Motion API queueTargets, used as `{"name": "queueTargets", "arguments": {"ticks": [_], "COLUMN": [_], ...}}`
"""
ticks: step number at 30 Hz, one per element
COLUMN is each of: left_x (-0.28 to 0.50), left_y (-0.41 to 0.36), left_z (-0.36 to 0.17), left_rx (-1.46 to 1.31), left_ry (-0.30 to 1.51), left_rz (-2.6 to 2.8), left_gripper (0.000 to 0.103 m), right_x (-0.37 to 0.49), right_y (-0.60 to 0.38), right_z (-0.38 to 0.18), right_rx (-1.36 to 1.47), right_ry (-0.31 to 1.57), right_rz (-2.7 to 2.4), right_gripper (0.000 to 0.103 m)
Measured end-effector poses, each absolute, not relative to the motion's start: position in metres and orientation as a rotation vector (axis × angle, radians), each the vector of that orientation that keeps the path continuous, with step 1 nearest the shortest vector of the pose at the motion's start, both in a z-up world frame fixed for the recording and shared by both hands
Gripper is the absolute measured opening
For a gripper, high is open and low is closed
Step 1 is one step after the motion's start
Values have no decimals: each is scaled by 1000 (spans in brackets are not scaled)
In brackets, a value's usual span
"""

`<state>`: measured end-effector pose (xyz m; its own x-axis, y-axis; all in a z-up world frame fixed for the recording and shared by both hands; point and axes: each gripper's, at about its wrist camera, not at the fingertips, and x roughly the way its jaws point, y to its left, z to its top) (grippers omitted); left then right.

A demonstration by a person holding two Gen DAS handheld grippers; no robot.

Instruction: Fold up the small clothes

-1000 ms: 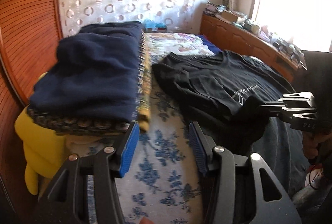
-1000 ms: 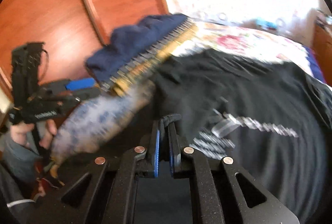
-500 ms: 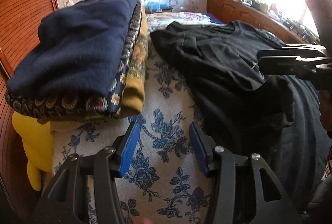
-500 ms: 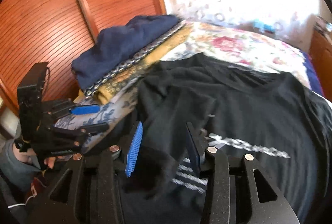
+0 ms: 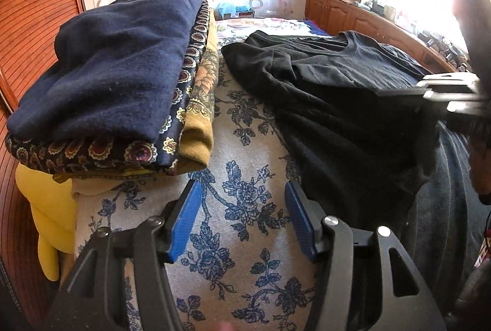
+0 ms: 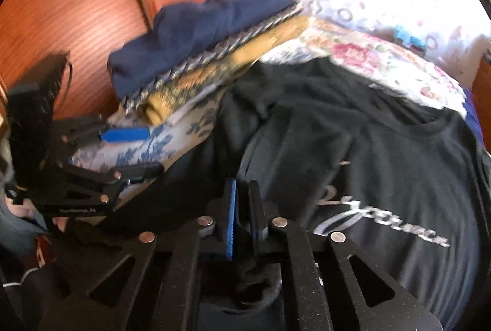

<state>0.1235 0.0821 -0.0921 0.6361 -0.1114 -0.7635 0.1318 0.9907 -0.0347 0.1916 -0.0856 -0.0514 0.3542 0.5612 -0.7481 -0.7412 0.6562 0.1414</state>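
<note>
A black T-shirt (image 5: 343,91) with a silver print (image 6: 383,217) lies spread on the bed, neckline at the far end. My left gripper (image 5: 242,217) is open and empty above the blue-flowered bedspread (image 5: 245,165), just left of the shirt's near edge. It also shows in the right wrist view (image 6: 129,153). My right gripper (image 6: 242,208) is shut on the shirt's near hem, with black cloth bunched between the pads. It appears at the right edge of the left wrist view (image 5: 448,94).
A stack of folded blankets, navy on top (image 5: 116,61), sits at the left on a yellow pillow (image 5: 49,208). A wooden headboard (image 5: 27,33) stands behind it. A cluttered wooden cabinet (image 5: 368,21) runs under the window at the right.
My right gripper, open half a second ago, has closed on the shirt's hem. My left gripper has stayed open and moved closer to the blanket stack and bedspread.
</note>
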Motion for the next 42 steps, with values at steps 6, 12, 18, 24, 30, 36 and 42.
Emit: {"name": "queueTargets", "arguments": {"ticks": [6, 12, 18, 24, 30, 36, 42], "left_x": [124, 125, 125, 125, 125, 123, 133], "left_y": [81, 81, 81, 81, 81, 76, 60], "left_z": [-92, -92, -92, -92, -92, -86, -51], "left_rx": [30, 33, 33, 33, 33, 73, 59], "left_ry": [870, 870, 870, 870, 870, 865, 789], "left_rz": [-137, -135, -136, -136, -136, -92, -156], "left_gripper": [58, 58, 59, 59, 59, 59, 59], "right_x": [192, 193, 207, 214, 230, 257, 269], "right_y": [-138, -172, -170, -121, -89, -132, -200], "right_z": [-40, -49, -39, -41, -71, -64, -50], "right_rx": [-158, -147, -105, -226, -400, -380, -242], "right_ry": [811, 852, 817, 807, 863, 799, 810], "right_rz": [648, 524, 577, 706, 729, 517, 452], "right_gripper": [4, 12, 48, 52, 52, 48, 48]}}
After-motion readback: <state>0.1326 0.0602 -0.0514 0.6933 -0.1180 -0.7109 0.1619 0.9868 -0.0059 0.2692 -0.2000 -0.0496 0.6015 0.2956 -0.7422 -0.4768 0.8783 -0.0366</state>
